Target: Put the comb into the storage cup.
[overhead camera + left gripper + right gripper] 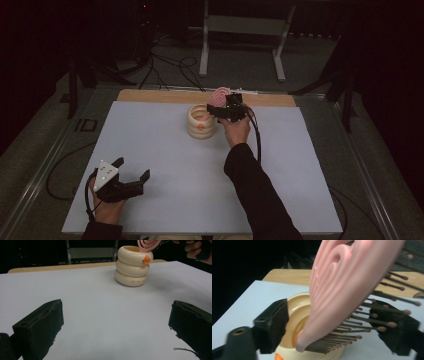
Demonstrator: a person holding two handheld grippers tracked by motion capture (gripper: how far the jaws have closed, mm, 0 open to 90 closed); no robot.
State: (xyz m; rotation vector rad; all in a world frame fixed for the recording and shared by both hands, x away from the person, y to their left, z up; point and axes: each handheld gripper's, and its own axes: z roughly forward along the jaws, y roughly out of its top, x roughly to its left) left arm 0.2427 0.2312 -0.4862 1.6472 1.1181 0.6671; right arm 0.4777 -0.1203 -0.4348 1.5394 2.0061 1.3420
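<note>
Pink hairbrush (342,287) stands with its lower end inside the cream ringed holder (201,121) at the far middle of the white surface (175,170), its bristles pointing away from the cup's centre. Right tool (337,325) has its jaws spread wide on either side of the brush, the pads not pressing on it. Left tool (131,169) rests low at the near left corner, well apart, jaws wide open and holding nothing.

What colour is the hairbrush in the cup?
Pink hairbrush with dark bristles, clearest in the right gripper view.
</note>
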